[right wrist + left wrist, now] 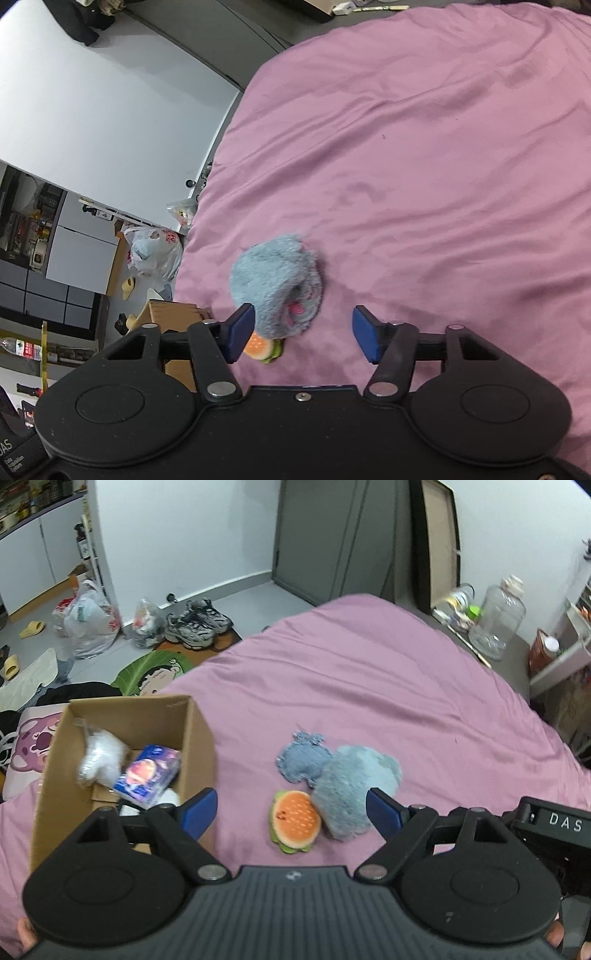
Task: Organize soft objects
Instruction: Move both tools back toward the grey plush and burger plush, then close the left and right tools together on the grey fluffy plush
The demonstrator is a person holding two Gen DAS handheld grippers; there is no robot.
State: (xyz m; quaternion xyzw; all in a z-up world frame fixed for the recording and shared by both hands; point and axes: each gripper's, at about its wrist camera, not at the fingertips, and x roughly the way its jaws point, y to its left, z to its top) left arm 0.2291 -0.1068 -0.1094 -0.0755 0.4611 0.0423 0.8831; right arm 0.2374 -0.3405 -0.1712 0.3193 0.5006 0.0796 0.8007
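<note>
Above the pink bed, I am holding my left claw and right claw spread wide, gripping nothing. Lying together on the sheet are a burger plush, a fluffy blue plush and a smaller blue toy, beside a cardboard box.

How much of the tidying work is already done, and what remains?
Partly done: the cardboard box already holds a white fluffy item and a blue printed packet. Nothing is in hand: the left gripper and right gripper are both open and empty. Left on the pink bed: the burger plush, the blue furry plush and a smaller blue-grey piece.
</note>
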